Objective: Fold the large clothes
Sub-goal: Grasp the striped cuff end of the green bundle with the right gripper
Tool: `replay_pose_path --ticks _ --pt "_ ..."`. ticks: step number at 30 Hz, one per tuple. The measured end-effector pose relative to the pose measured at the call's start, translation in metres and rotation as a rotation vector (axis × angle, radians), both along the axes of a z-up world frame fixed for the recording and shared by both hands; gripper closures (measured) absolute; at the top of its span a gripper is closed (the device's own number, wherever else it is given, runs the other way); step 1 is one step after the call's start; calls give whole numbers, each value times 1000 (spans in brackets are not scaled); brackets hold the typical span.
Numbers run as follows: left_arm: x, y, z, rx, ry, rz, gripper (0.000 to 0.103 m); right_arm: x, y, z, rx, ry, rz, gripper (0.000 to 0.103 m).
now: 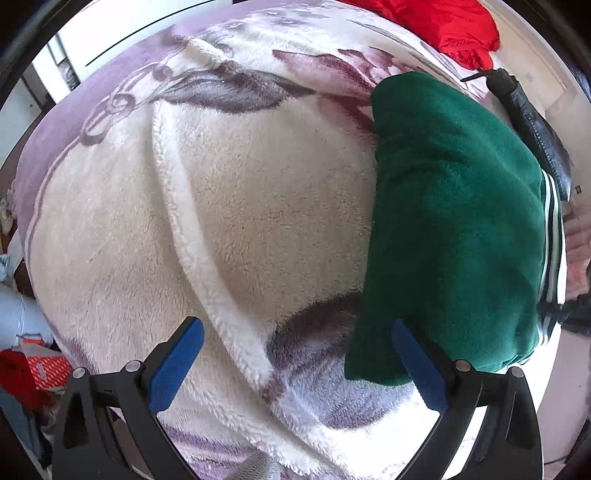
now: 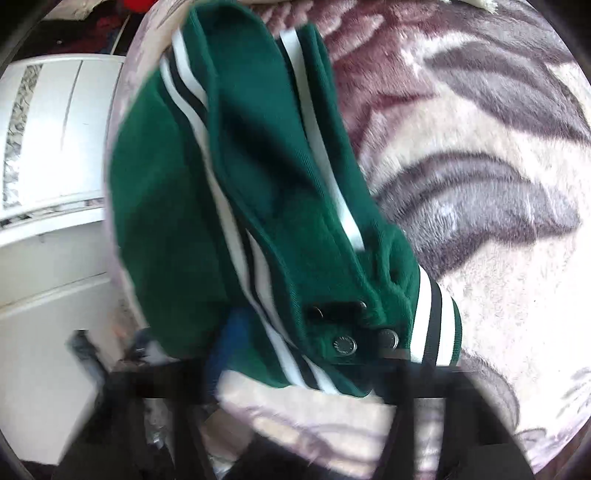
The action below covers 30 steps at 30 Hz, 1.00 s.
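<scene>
The left gripper (image 1: 295, 365) hung with its blue pads (image 1: 175, 363) spread wide apart and nothing between them, pointing steeply down at a bed covered by a cream and purple flowered blanket (image 1: 258, 206). Its right-hand pad sat just at the near edge of a folded green jacket (image 1: 454, 229), which lay on the blanket toward the bed's right side, white and dark stripes showing along its far hem. Beyond the jacket lay a black leather garment (image 1: 532, 129) and, farther back, a heap of red cloth (image 1: 443, 22).

From the right wrist view, the right gripper (image 2: 295, 373) was a dark blur at the bottom of the picture, its jaws closed; whether any cloth was caught in them could not be told. Just ahead of it lay the jacket's striped cuff (image 2: 436, 325) and metal snaps (image 2: 345, 345), with white furniture (image 2: 55, 166) beside the bed.
</scene>
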<state>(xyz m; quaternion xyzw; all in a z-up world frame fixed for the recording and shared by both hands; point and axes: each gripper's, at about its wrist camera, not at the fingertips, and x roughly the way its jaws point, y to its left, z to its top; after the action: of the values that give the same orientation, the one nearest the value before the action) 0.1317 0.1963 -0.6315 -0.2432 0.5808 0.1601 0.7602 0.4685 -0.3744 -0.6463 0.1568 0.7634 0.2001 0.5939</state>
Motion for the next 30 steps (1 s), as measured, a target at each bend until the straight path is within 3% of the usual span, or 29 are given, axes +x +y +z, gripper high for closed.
replay_pose_path --ticks 1,5,7,10,12,13,14,17,23,24,26,27,28,30 --pt "-1 0 2 -4 -1 6 0 -3 2 -4 9 19 -19 100" --pt "-4 -2 9 -17 -18 21 0 -7 -32 29 -66 -100 -109 101" --pt "-5 -5 9 -35 -15 23 0 -7 -54 13 -106 -59 -148 101" --pt "-6 -9 12 -39 -9 13 0 -6 -47 1 -16 14 -146 99" --pt "-8 -11 16 -25 -16 6 0 -3 -39 15 48 11 -127 70" --pt "-10 -12 16 -21 -13 3 0 -4 -41 21 44 7 -137 42" --pt "-12 -13 14 -23 -7 3 0 -3 -45 30 30 -38 -170 30" --pt "-15 -14 8 -46 8 10 0 -6 -47 28 10 -67 -172 22" --pt "-17 -22 8 -34 5 -9 0 -1 -28 -17 27 -54 -73 25" --pt "-16 -23 9 -29 3 -13 0 0 -25 -15 10 -103 -97 33" --pt "-14 -25 11 -19 -3 -22 0 -1 -20 -8 23 -139 -125 70" --pt "-13 -25 12 -15 -7 -22 0 -3 -22 -3 23 -140 -144 75" --pt "-11 -24 13 -16 -9 -21 0 -8 -27 4 33 -137 -182 93" --pt "-10 -23 17 -22 -18 -13 0 -17 -46 27 84 -114 -285 93"
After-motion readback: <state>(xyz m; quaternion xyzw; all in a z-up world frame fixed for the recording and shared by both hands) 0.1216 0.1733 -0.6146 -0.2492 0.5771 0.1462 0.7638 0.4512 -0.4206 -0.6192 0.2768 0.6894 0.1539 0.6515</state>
